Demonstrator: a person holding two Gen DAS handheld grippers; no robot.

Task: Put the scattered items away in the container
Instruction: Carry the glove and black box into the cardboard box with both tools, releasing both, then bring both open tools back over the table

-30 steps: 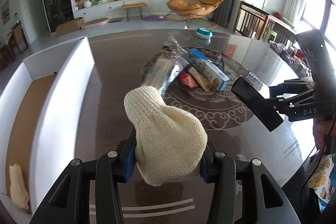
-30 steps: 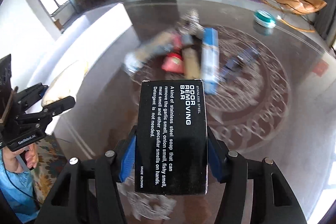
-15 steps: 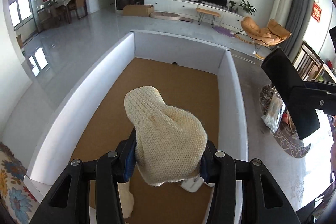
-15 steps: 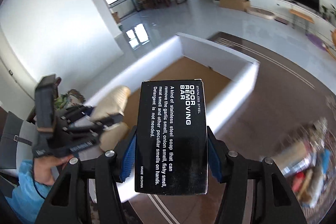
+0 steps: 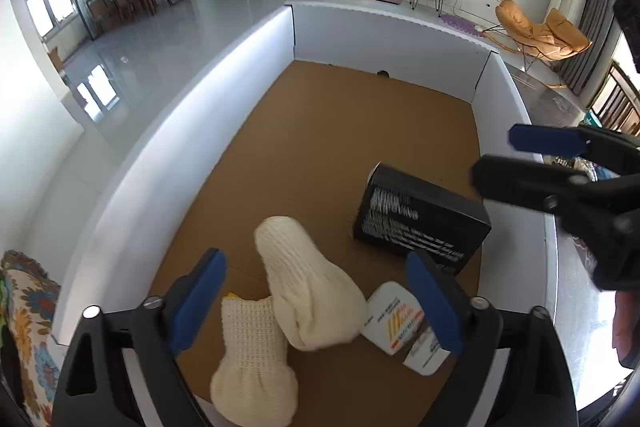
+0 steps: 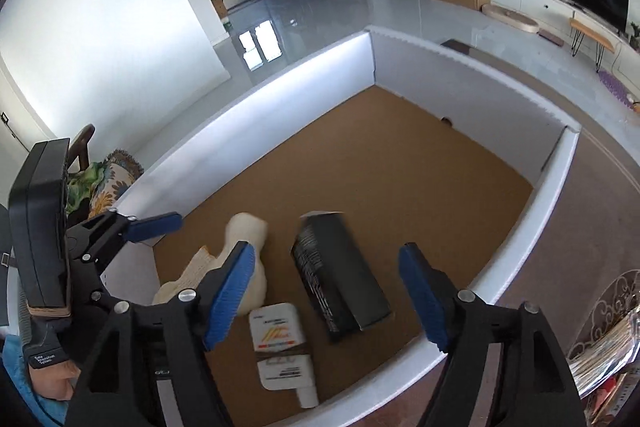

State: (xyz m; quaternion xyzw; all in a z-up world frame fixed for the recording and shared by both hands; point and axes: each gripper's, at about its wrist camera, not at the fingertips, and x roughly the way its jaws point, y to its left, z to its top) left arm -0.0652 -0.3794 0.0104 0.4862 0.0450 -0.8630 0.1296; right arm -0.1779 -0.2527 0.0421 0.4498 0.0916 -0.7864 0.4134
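The white-walled box (image 5: 224, 75) with its brown cardboard floor fills both views and sits on the dark bench (image 6: 580, 211). Everything dropped so far lies crowded in its near corner, while the far half of the floor is bare. Later drops would do better further in, so the pile does not climb against the near wall.

The black carton (image 5: 420, 223) is inside the box, blurred in both views and apparently just settling near the right-hand wall. The cream knitted glove (image 5: 308, 291) lies beside it, partly across a second knitted glove (image 5: 252, 359) and just beside a white tube (image 5: 404, 331).

The left claw (image 5: 316, 307) hangs over the gloves; its jaws have just been opening and now stand wide, with nothing pressed between the blue pads (image 5: 200, 295). The right claw (image 6: 328, 295) has also just been opening, and it is spread above the carton without touching it.

The release looks finished, so the good move is to lift both claws straight up before swinging away, keeping the open fingers clear of the box wall and of each other. More loose items (image 6: 608, 351) wait on the bench to the right.
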